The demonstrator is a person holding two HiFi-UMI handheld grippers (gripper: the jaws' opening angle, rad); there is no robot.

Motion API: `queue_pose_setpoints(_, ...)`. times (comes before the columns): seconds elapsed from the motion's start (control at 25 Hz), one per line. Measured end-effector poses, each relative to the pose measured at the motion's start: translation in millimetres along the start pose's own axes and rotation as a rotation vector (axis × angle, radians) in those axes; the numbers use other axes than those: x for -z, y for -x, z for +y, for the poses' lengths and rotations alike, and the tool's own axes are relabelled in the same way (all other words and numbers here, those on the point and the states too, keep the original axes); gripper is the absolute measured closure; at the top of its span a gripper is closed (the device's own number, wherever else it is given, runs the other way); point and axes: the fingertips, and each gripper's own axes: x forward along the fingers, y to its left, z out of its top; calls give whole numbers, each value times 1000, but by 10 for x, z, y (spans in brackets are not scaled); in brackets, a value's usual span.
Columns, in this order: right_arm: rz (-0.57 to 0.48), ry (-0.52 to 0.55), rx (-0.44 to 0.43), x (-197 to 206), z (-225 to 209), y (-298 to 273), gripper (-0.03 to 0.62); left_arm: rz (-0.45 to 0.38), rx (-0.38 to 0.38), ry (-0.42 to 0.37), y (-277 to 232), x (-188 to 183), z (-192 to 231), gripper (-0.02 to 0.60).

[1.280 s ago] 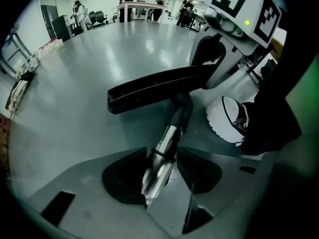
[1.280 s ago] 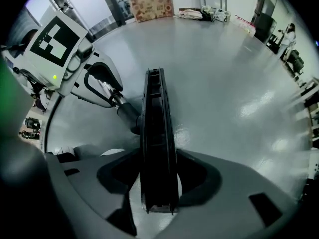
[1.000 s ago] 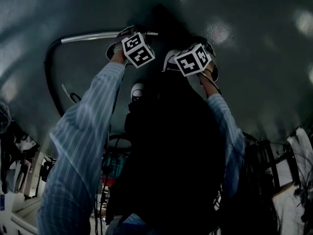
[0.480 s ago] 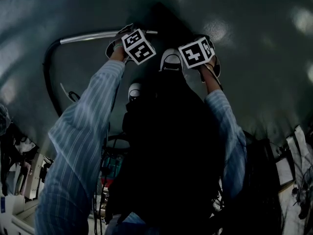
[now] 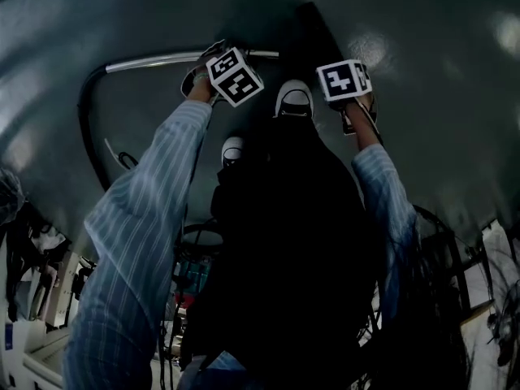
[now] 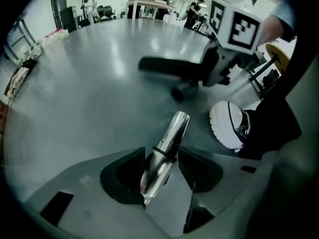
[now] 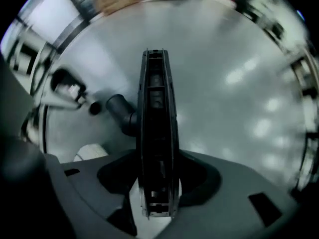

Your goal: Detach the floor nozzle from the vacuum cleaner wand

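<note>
The black floor nozzle (image 7: 158, 133) is clamped edge-on in my right gripper (image 7: 158, 183); its short neck (image 7: 121, 112) sticks out free to the left. In the head view the nozzle (image 5: 317, 29) hangs apart from the chrome wand (image 5: 154, 59). The wand (image 6: 167, 148) runs between the jaws of my left gripper (image 6: 162, 176), its bare end pointing at the nozzle (image 6: 167, 67). Those jaws are opening: the wand leans on the left pad and a gap shows at the right pad.
A black hose (image 5: 85, 128) curves from the wand's far end down the left. The person's white shoes (image 5: 294, 97) (image 5: 233, 149) stand on the grey floor (image 5: 439, 136) below the grippers. Tables and people (image 6: 144, 1) are far off.
My right gripper has carried the nozzle to the right, widening the gap to the wand's end. The left gripper and wand have stayed put.
</note>
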Motion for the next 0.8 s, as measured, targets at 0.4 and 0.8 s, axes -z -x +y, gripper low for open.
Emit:
queue_pose_setpoints(0.4,124,-59,11,755,-884,108,373,107,1,-19,-23,192,-21,379)
queue_pose_setpoints(0.8,2,-178,-104,530,-606,489,367,-21,-38,237,535,74,30,380)
